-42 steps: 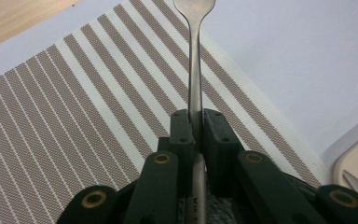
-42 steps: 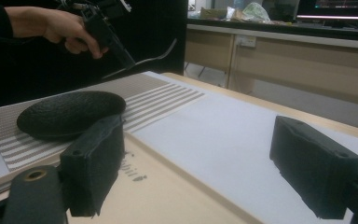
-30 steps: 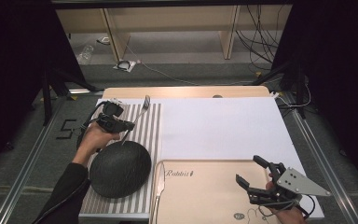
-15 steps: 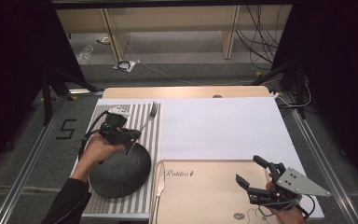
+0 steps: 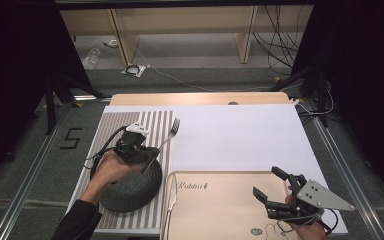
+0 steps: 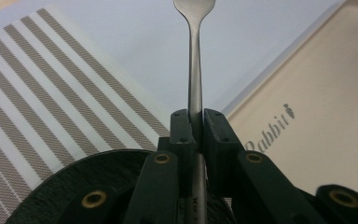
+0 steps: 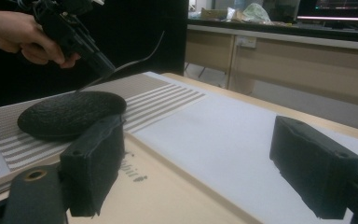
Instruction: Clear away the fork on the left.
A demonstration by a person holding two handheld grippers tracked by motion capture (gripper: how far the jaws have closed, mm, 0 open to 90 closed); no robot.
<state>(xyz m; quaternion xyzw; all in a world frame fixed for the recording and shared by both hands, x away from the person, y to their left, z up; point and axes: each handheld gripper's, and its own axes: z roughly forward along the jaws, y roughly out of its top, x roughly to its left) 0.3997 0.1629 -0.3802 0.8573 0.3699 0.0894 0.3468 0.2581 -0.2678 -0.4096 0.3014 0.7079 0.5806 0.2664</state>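
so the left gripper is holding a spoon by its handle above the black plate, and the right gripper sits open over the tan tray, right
Not quite: it is a fork, not a spoon. The high view shows its prongs, and the left gripper view shows the left gripper shut on the handle. The rest stands: it is held above the black plate, and the right gripper sits open over the tan tray.

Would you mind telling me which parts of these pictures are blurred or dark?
Left gripper view: the fork is sharp, its own jaws below soft. Right gripper view: its near jaws are blurred, the left gripper dim against black. High view: evenly lit table, dark surroundings.
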